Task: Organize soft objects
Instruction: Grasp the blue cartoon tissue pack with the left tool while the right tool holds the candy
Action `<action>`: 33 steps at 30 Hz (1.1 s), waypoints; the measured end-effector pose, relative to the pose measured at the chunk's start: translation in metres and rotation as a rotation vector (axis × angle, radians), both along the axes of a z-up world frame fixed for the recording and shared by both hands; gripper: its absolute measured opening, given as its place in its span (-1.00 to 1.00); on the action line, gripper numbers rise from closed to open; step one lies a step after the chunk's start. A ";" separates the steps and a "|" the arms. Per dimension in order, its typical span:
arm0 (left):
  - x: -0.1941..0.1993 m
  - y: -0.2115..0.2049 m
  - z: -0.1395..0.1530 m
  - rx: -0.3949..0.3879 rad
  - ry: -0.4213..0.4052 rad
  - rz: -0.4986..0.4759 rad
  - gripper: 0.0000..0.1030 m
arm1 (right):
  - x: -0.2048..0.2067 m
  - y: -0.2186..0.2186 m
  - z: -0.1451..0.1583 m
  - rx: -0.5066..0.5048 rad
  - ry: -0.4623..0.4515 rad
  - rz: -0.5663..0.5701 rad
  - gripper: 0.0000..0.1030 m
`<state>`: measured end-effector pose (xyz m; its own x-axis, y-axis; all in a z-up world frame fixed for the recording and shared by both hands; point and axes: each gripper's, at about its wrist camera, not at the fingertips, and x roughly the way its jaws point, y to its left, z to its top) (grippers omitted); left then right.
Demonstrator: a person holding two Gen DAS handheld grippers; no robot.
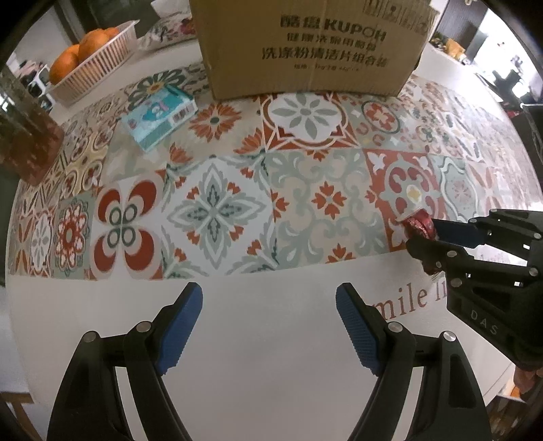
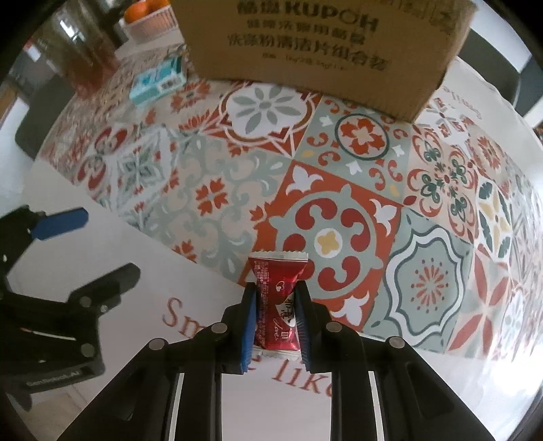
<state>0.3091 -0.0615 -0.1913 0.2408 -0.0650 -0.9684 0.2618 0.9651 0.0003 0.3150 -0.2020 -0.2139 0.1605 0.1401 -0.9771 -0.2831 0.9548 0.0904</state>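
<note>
A small red candy packet (image 2: 277,302) with white crimped ends lies at the near edge of the patterned tablecloth (image 2: 217,190). My right gripper (image 2: 275,288) is shut on the packet, its blue pads pressing both sides. In the left wrist view the same packet (image 1: 420,226) shows at the right, pinched by the right gripper (image 1: 419,230). My left gripper (image 1: 269,298) hovers open over the white table border, with nothing between its fingers. A teal tissue pack (image 1: 159,117) lies at the far left of the cloth. The brown cardboard box (image 1: 305,44) stands at the back centre.
A basket of oranges (image 1: 90,57) sits at the back left, and a glass jar (image 1: 23,135) of brownish contents stands at the left edge. A floral cushion (image 1: 169,29) lies behind the box. The left gripper (image 2: 64,244) shows at the left of the right wrist view.
</note>
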 end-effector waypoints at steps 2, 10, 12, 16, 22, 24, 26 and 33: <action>0.005 0.004 0.005 -0.008 -0.015 -0.024 0.57 | -0.001 0.000 0.006 0.015 -0.013 -0.029 -0.55; 0.023 0.025 0.025 -0.004 -0.111 -0.127 0.57 | 0.001 0.021 0.030 0.088 -0.059 -0.133 -0.55; 0.029 0.032 0.029 0.008 -0.141 -0.151 0.57 | 0.003 0.029 0.036 0.101 -0.081 -0.166 -0.55; 0.044 0.047 0.035 0.007 -0.188 -0.209 0.57 | 0.008 0.045 0.040 0.121 -0.099 -0.221 -0.55; 0.068 0.064 0.040 0.014 -0.225 -0.297 0.57 | 0.026 0.069 0.041 0.150 -0.102 -0.279 -0.55; 0.077 0.069 0.040 0.011 -0.228 -0.318 0.57 | 0.032 0.077 0.041 0.158 -0.104 -0.291 -0.55; 0.085 0.073 0.039 0.015 -0.230 -0.341 0.57 | 0.040 0.084 0.042 0.163 -0.108 -0.307 -0.55; 0.127 0.082 0.033 0.004 -0.199 -0.405 0.57 | 0.065 0.096 0.038 0.191 -0.075 -0.389 -0.55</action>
